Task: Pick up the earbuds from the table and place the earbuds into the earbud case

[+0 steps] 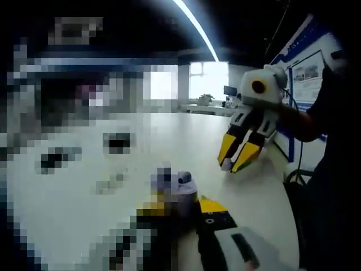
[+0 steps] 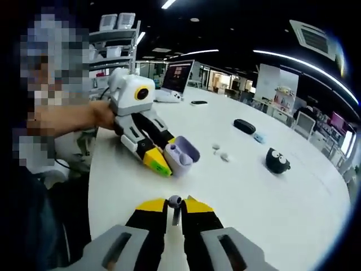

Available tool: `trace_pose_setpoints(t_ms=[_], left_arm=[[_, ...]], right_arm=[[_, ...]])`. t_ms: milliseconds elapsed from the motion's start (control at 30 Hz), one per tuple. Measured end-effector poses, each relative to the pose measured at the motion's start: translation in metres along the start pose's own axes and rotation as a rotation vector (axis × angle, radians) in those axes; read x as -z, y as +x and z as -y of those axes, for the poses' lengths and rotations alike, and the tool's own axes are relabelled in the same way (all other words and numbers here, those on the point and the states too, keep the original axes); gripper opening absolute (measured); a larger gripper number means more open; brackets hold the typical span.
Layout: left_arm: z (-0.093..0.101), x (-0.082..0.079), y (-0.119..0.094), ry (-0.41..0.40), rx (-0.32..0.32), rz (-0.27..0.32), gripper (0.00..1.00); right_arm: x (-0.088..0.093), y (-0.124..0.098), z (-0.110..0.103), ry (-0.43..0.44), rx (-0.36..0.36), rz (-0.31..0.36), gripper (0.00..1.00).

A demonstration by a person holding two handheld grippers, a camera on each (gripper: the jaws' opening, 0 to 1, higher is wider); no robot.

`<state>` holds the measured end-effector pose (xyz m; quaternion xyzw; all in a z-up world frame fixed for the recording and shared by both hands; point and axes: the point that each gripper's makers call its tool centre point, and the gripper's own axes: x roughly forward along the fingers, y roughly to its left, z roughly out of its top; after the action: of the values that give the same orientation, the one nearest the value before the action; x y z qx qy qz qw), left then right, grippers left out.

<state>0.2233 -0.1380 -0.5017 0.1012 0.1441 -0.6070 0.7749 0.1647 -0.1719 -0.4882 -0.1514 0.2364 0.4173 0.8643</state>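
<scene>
My right claw [image 2: 175,210] is pinching a lilac earbud while my left claw [image 2: 164,161] is gripping the open earbud case.

In the right gripper view, the right claw's yellow-tipped jaws are nearly closed on the small earbud [image 2: 175,201], holding it just above the white desk [image 2: 282,214]. Just beyond it, the left claw is clamping the lilac earbud case [image 2: 181,155], lid up, hollows showing. Two more small earbuds [image 2: 220,152] are lying on the desk right of the case; further that way sit a black round figure [image 2: 277,161] and a dark pouch [image 2: 244,126]. A laptop [image 2: 176,76] stands behind the case.
</scene>
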Motion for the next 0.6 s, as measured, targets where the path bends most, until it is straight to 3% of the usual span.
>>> trace_pose_setpoints(t_ms=[333,600], left_arm=[[0.012,-0.009,0.020,0.011,0.043,0.004,0.18],[0.018,-0.009,0.020,0.008,0.056,0.014,0.18]], right_arm=[[0.009,-0.012,0.010,0.027,0.016,-0.003,0.10],[0.017,-0.009,0.008,0.046,-0.041,-0.032,0.10]])
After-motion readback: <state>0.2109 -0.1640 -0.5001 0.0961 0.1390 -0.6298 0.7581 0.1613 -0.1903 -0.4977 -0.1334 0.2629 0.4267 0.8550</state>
